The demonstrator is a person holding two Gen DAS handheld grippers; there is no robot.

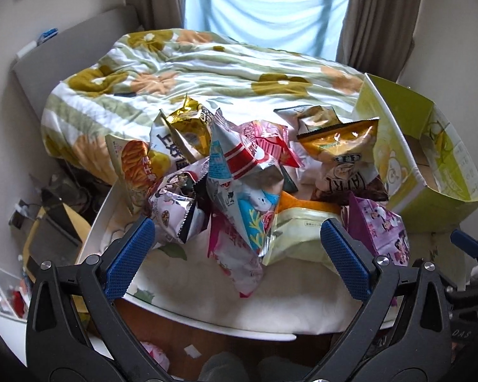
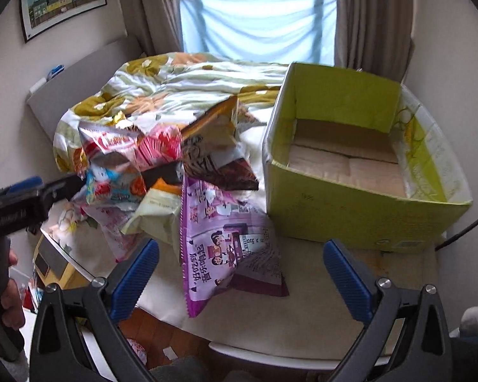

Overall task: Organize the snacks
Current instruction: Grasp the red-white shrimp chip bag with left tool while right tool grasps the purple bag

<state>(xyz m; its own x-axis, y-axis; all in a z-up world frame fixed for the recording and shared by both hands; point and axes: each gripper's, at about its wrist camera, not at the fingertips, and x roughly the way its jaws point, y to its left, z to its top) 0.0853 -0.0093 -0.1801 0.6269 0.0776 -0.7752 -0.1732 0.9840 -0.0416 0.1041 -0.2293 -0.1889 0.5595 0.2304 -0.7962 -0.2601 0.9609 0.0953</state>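
Observation:
A heap of snack bags point(image 1: 235, 172) lies on a white table point(image 1: 207, 305) at the foot of a bed. An open green cardboard box point(image 2: 360, 210) stands to the right of the heap and holds nothing. My left gripper point(image 1: 237, 238) is open, just short of the heap, empty. My right gripper point(image 2: 240, 261) is open over a purple snack bag point(image 2: 226, 238) at the table's front, not holding it. The left gripper also shows at the left of the right wrist view point(image 2: 32, 197). The box shows in the left wrist view point(image 1: 411, 146) at the right.
A bed with a flowered quilt point(image 1: 191, 73) lies behind the table, with a curtained window beyond. Clutter and a yellow box point(image 1: 47, 238) sit on the floor at the left. Wooden floor shows under the table's front edge point(image 2: 271, 353).

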